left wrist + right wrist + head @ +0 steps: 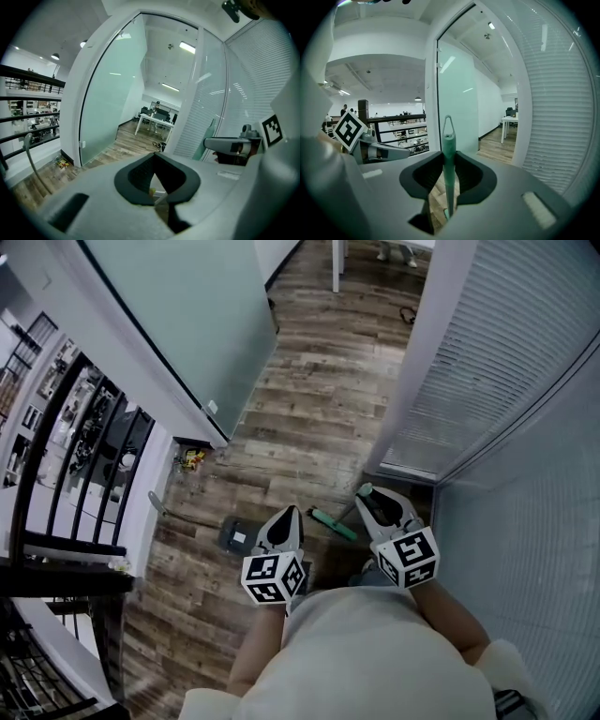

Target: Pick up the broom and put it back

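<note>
Green broom handle (448,140) is clamped upright in right tool (449,180), left tool (157,187) pinched together on nothing; I'd carry it vertical and slow, brush end off the floor (309,409), clear of the glass panel (178,324), before parking it.

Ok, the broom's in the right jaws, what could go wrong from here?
The right gripper pinches the broom handle close to its loop end, so the long lower part could pivot or slip through the jaws. The passage is narrow: the dangling end could knock the blinds wall or the glass partition.
</note>
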Demonstrator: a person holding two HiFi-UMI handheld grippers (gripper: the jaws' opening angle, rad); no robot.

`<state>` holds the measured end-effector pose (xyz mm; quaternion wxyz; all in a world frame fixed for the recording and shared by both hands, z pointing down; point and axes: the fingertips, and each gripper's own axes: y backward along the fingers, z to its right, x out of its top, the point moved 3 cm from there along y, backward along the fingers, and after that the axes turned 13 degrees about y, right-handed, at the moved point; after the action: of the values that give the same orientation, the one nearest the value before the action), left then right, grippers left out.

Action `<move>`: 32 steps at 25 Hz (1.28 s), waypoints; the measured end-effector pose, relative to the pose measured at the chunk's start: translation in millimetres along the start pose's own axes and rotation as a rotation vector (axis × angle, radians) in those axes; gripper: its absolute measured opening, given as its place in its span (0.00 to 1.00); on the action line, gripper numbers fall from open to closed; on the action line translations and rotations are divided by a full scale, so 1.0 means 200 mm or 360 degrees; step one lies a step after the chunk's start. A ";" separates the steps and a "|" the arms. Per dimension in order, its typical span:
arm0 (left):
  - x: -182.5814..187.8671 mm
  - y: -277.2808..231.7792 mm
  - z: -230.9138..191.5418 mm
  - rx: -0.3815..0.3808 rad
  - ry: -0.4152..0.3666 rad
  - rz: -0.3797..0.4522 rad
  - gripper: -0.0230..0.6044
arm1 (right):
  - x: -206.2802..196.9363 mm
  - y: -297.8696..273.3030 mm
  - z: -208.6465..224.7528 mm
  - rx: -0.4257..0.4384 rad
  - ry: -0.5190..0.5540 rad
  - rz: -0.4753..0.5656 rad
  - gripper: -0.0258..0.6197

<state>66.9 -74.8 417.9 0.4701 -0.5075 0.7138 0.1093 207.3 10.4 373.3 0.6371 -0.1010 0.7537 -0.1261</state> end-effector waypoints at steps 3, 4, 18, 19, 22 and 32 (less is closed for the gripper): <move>-0.03 -0.10 0.10 -0.0006 -0.0004 -0.0005 0.04 | -0.03 0.04 0.14 -0.0015 -0.0009 0.0001 0.18; -0.04 -0.14 0.13 -0.0007 -0.0004 -0.0007 0.04 | -0.05 0.06 0.18 -0.0016 -0.0008 0.0000 0.18; -0.26 -0.56 0.61 -0.0036 -0.0041 -0.0040 0.04 | -0.41 0.35 0.79 -0.0111 -0.0044 -0.0073 0.18; -0.26 -0.59 0.65 -0.0044 -0.0047 -0.0049 0.05 | -0.42 0.37 0.84 -0.0125 -0.0051 -0.0082 0.18; -0.27 -0.68 0.75 -0.0073 -0.0073 -0.0089 0.05 | -0.46 0.40 0.98 -0.0165 -0.0064 -0.0109 0.18; -0.42 -0.99 0.94 -0.0173 -0.0160 -0.0259 0.04 | -0.73 0.45 1.30 -0.0306 -0.0118 -0.0208 0.18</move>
<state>340.2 5.5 447.6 0.4845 -0.5824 0.6387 0.1346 488.5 125.7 439.8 0.6424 -0.2151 0.7299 -0.0906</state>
